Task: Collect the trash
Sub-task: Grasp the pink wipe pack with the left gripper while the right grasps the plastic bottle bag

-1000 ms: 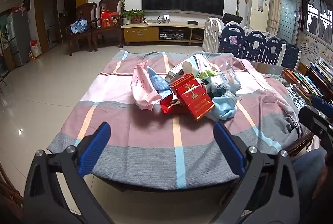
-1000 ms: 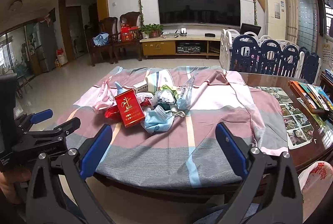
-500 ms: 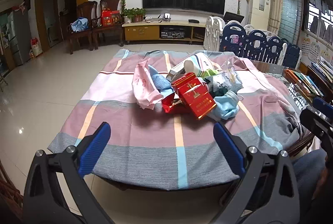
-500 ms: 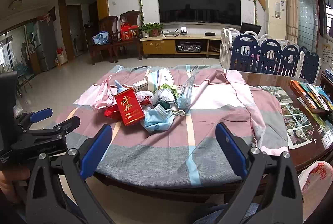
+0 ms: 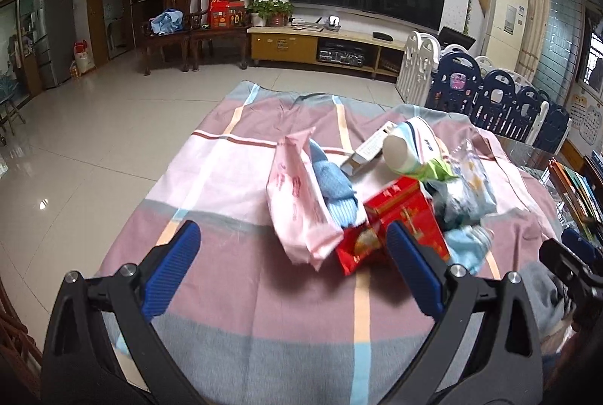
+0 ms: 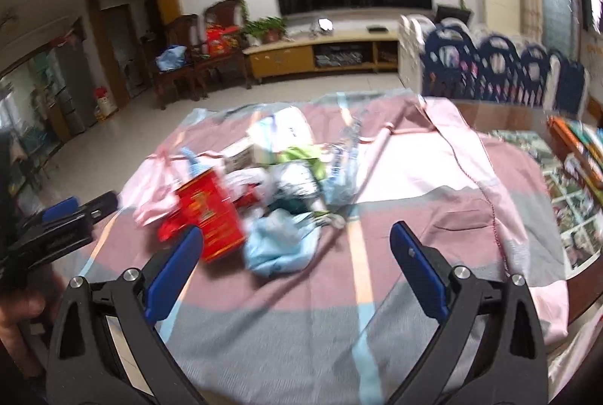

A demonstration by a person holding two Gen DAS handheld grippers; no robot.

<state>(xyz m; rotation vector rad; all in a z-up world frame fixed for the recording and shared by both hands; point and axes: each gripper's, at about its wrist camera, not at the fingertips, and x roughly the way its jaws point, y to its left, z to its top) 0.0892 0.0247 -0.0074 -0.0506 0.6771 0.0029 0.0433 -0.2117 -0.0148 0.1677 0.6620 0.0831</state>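
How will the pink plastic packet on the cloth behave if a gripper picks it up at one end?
The pink plastic packet looks soft and creased, so it would probably sag rather than stay stiff. It seems thin and light for its size. Its film looks smooth, so it may slip in the open left gripper unless pinched firmly.

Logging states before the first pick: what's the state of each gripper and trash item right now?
left gripper: open, empty, facing the pile
right gripper: open, empty, view blurred
red box: tilted, resting on the pile
pink packet: lying flat, looks emptied
red wrapper: crumpled, under the box
blue mask: crumpled, at the pile's near edge
cloth: spread over the table
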